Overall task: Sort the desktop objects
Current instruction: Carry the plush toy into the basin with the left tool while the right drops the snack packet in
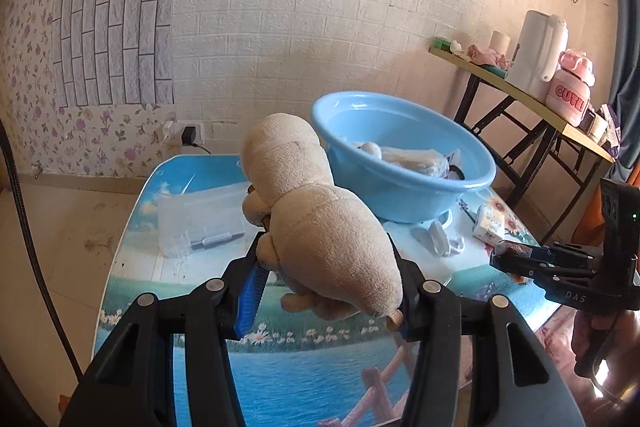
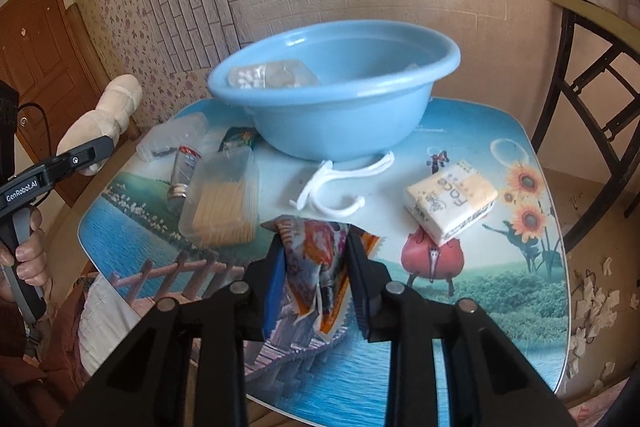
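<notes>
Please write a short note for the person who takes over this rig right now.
Left gripper: shut on the plush toy, held above the table.
Right gripper: shut on the snack packet.
Done: some bags already lie in the blue basin.
Left on the table: toothpick box, tissue pack, white hook, tube, clear case.

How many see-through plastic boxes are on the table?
2: one full of toothpicks by the bottle, one behind it at the table's far left corner. The basin may hide more.

A home room: floral wallpaper point(image 1: 24, 39), wooden door point(image 2: 38, 43), kettle point(image 1: 538, 55) on side table point(image 1: 532, 99)
</notes>
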### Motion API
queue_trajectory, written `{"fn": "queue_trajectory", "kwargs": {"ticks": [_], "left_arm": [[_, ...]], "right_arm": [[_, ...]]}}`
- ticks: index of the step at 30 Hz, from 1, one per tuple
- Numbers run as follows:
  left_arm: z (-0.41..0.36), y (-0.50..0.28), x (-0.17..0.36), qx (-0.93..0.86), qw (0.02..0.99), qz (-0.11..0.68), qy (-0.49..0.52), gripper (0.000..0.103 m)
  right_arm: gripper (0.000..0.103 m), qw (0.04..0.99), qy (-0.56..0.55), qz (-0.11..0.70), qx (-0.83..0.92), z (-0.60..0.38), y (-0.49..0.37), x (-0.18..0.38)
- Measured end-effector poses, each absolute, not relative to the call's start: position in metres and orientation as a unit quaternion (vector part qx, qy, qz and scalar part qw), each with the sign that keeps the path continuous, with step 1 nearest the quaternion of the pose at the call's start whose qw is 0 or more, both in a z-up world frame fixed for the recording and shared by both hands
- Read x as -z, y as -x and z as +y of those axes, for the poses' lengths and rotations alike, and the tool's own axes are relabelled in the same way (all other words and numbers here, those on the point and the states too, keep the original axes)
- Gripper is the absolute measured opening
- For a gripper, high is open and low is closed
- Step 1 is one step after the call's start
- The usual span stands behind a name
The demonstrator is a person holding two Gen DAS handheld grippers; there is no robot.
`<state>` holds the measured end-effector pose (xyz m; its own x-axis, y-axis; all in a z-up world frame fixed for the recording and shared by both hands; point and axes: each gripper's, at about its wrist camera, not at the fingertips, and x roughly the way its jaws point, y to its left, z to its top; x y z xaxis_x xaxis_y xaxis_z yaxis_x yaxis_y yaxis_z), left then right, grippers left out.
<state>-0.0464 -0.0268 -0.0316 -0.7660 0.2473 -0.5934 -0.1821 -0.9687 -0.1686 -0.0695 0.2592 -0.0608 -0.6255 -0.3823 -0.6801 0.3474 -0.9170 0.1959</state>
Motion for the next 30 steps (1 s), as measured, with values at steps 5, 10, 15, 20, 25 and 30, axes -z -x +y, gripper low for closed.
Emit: {"fn": "queue_trajectory", "kwargs": {"ticks": [5,10,15,20,25,30], "left_arm": [[-0.003,0.065,0.021,-0.938,0.141,-0.041,0.314,0.051],[0.022,0.087,0.012,-0.937,0.165,-0.025,0.308,0.051],[0.036,0.11,0.006,-0.937,0.169,-0.01,0.307,0.051],[0.05,0.134,0.011,-0.938,0.156,0.011,0.309,0.052],[0.062,0.157,0.02,-0.932,0.161,0.008,0.324,0.054],[0.078,0.166,0.023,-0.932,0.162,0.022,0.325,0.062]], "right_arm": [[0.029,0.224,-0.34,-0.041,0.912,0.262,0.077,0.029],[0.029,0.233,-0.302,-0.039,0.924,0.255,0.104,0.008],[0.032,0.232,-0.26,-0.038,0.937,0.248,0.133,-0.008],[0.055,0.225,-0.268,-0.04,0.936,0.249,0.162,-0.002],[0.058,0.221,-0.28,-0.063,0.932,0.265,0.169,0.01],[0.058,0.198,-0.296,-0.079,0.931,0.286,0.165,0.024]]}}
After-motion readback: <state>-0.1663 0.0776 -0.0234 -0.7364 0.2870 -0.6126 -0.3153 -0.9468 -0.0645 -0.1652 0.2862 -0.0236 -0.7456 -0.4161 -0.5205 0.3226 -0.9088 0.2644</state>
